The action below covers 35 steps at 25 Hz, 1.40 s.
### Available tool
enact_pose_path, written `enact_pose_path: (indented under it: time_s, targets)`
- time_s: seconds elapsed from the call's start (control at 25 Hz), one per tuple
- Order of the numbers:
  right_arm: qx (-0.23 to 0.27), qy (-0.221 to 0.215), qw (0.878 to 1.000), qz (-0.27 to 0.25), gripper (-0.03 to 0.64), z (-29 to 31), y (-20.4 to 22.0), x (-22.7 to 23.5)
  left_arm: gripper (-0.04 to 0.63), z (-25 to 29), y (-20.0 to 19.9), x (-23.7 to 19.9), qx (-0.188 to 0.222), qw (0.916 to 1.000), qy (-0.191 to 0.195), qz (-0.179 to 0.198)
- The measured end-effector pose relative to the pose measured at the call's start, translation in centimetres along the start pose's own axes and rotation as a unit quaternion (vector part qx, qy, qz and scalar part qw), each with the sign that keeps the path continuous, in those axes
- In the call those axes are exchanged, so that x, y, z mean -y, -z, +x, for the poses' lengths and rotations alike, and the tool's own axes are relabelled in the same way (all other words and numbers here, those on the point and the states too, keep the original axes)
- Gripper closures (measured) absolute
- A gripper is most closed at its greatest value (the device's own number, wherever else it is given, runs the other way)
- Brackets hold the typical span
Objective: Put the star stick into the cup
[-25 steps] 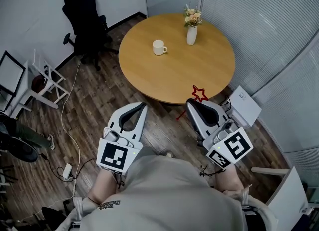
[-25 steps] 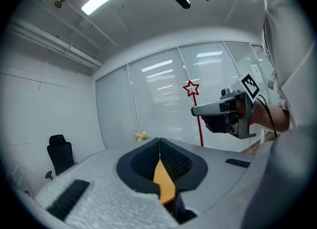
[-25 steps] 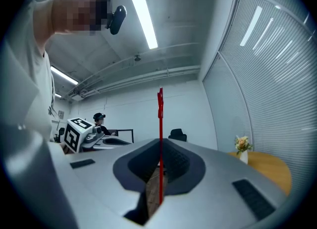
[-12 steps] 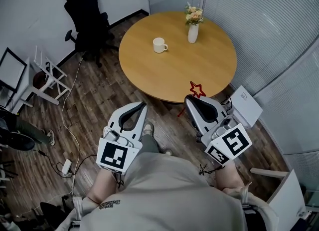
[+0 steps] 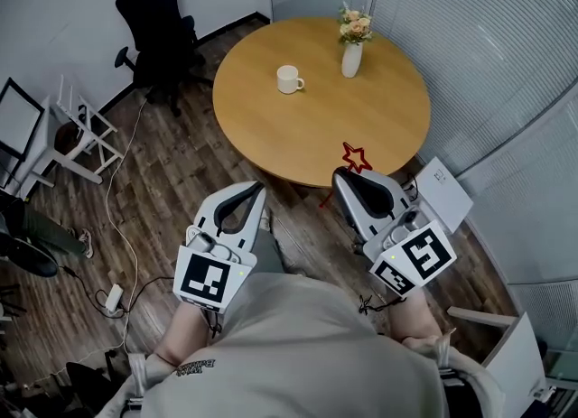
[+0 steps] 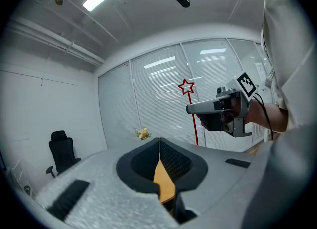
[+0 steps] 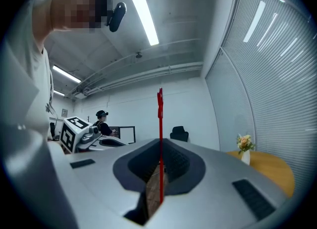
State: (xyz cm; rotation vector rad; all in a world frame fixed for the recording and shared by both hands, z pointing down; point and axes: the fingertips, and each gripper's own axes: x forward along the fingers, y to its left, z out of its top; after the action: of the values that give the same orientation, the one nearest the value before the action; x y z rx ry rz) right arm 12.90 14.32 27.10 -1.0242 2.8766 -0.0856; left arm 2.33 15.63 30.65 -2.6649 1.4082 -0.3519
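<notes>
Gripping stick [image 5: 356, 158] upright in clenched right gripper [image 5: 343, 179] fingers, near table [image 5: 388, 127] edge, well apart from cup [image 5: 289, 79]. Left gripper [image 5: 254, 192] fingers pressed together, empty. Risk: thin stick pivoting in grip, clipping rim, tipping cup

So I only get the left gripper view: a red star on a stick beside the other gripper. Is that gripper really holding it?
Observer: Yes. The right gripper view shows the right gripper shut on the star stick, which stands upright between its jaws.
Visitor: Where's the cup? I see none.
Observer: The head view shows a white cup on the round table, left of the flower vase.
Visitor: Is the star near it?
Observer: No. In the head view the star shows at the table's near edge, with the cup well beyond it.
</notes>
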Motion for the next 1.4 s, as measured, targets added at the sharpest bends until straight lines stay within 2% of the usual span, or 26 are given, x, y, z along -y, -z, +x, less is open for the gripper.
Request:
enact_pose_path:
  time_s: [0.16, 0.32, 0.48, 0.76, 1.0, 1.2, 1.4]
  targets:
    - [-0.007, 0.002, 1.0, 0.001, 0.586, 0.9, 0.7, 0.5, 0.575, 0.7, 0.9, -0.9, 0.0, 0.9999, 0.004, 0.01]
    - [-0.011, 0.006, 1.0, 0.002, 0.586, 2.1, 1.1, 0.9, 0.574, 1.2, 1.1, -2.2, 0.0, 1.0, 0.003, -0.008]
    - [-0.014, 0.013, 1.0, 0.003, 0.586, 3.5, 1.5, 1.6, 0.574, 2.3, 1.9, -3.7, 0.002, 0.9999, 0.011, 0.007]
    - [-0.021, 0.025, 0.999, 0.004, 0.586, 6.5, 1.7, 3.8, 0.574, 4.8, 2.3, -6.5, 0.001, 0.9998, 0.021, 0.001]
    - [-0.029, 0.03, 0.999, 0.009, 0.586, 10.6, 2.2, 5.9, 0.574, 7.7, 3.1, -10.5, -0.005, 0.9996, 0.025, -0.008]
    - [-0.033, 0.041, 0.999, 0.014, 0.586, 14.2, 2.0, 7.8, 0.574, 10.2, 3.4, -13.8, -0.006, 0.9991, 0.043, 0.002]
    - [-0.037, 0.058, 0.998, 0.014, 0.586, 19.7, 0.7, 10.1, 0.575, 13.1, 2.9, -19.2, -0.008, 0.9982, 0.059, -0.002]
